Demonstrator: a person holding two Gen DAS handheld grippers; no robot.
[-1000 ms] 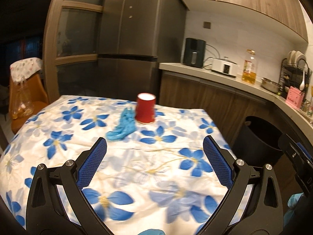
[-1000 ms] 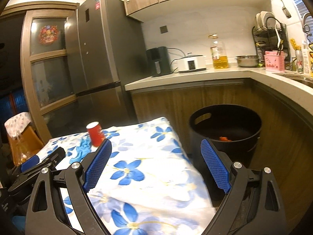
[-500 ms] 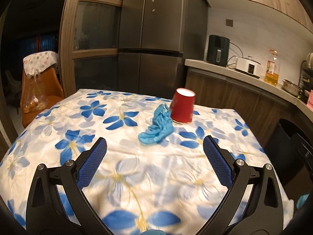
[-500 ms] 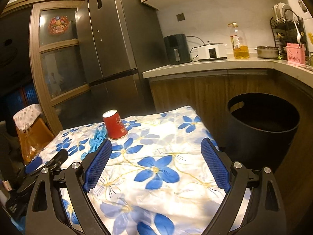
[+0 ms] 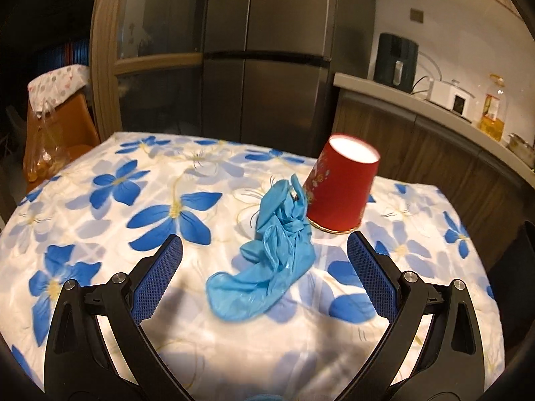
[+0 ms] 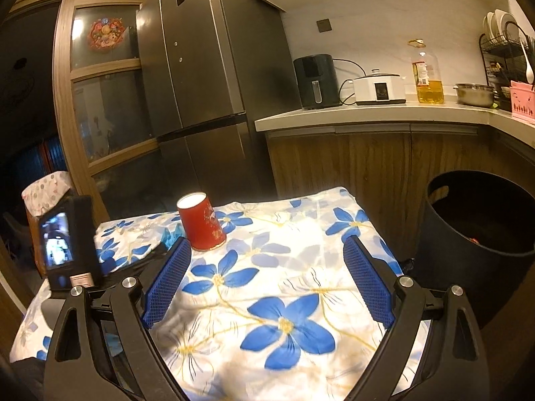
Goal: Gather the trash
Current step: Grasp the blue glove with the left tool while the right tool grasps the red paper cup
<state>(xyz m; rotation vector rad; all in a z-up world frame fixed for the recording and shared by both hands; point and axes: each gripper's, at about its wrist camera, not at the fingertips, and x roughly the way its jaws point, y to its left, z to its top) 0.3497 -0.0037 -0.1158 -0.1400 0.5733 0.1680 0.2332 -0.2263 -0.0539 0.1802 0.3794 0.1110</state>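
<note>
A crumpled blue glove [image 5: 271, 254] lies on the flowered tablecloth [image 5: 133, 200], touching an upside-down red paper cup [image 5: 339, 190] behind it. My left gripper [image 5: 264, 267] is open, low over the table, with the glove between its fingers. In the right wrist view the red cup [image 6: 200, 222] stands at the table's far side, and the left gripper's body hides most of the glove [image 6: 169, 235]. My right gripper [image 6: 267, 274] is open and empty above the tablecloth [image 6: 284, 300].
A black trash bin [image 6: 474, 234] stands on the floor right of the table, something red inside. A fridge [image 6: 200, 83] and a counter [image 6: 367, 117] with appliances lie behind. An orange chair [image 5: 63, 123] stands at the far left.
My left gripper has moved forward and down to the glove, which now lies between its fingers. My right gripper has swung left from the bin to over the table.
</note>
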